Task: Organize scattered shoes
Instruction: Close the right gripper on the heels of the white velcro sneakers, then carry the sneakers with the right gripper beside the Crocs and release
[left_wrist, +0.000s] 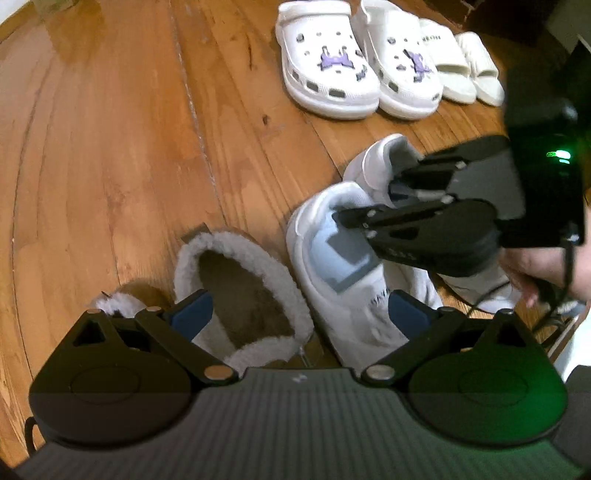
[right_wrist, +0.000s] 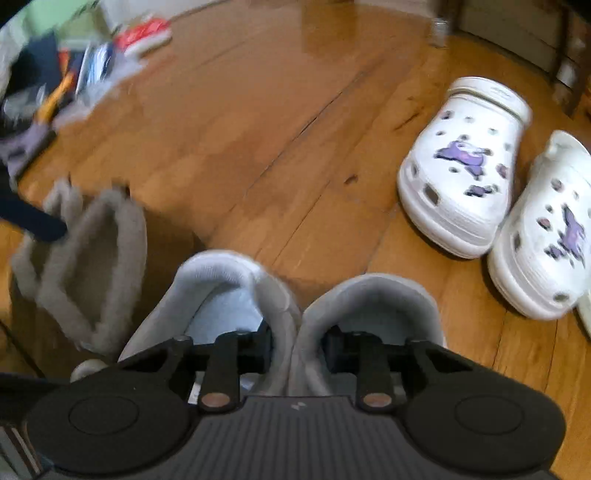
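Observation:
Two white sneakers (right_wrist: 236, 284) stand side by side on the wooden floor. My right gripper (right_wrist: 297, 350) has one finger inside each sneaker and is shut on their touching inner collars; in the left wrist view it (left_wrist: 376, 206) reaches in from the right. A pair of fur-lined slippers (left_wrist: 240, 295) sits just left of the nearer sneaker (left_wrist: 332, 280). My left gripper (left_wrist: 299, 314) hangs open above them, its left pad (left_wrist: 192, 314) over the slipper's rim and its right pad over the sneaker. A blurred blue finger (right_wrist: 37, 221) shows above the slippers (right_wrist: 96, 254).
White clogs with purple charms (left_wrist: 328, 62) and cream slides (left_wrist: 461, 62) are lined up farther back. A hand (left_wrist: 539, 266) holds the right gripper's handle. Blurred clutter (right_wrist: 74, 66) lies at the far left of the floor (right_wrist: 258, 110), and dark furniture (right_wrist: 517, 26) stands behind the clogs.

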